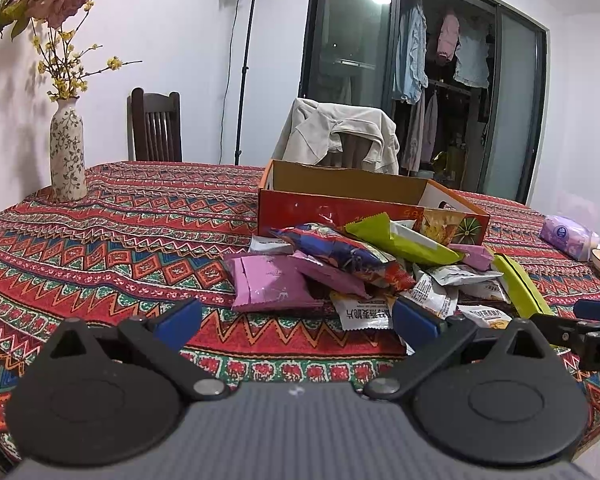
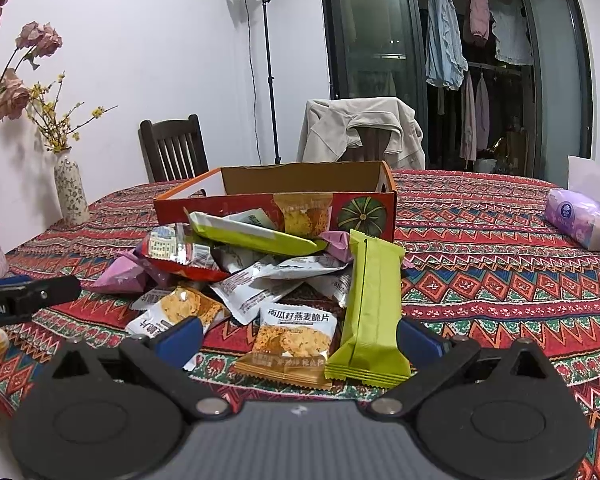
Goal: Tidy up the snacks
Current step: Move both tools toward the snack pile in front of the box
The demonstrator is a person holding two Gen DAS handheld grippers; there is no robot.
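Snacks (image 2: 260,272) lie heaped on the worktop (image 1: 140,240) just ahead of your left tool (image 1: 296,320) and right tool (image 2: 300,340), both wide open and empty, with the open box (image 2: 300,200) beyond awaiting them.

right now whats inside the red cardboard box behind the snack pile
Only bare brown inner walls of the red cardboard box show above its rim. Its front wall hides the floor, so contents cannot be told. The snack pile lies outside, against its front.

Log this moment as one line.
left tongs: open, empty | right tongs: open, empty | snack pile: on tablecloth | cardboard box: behind pile
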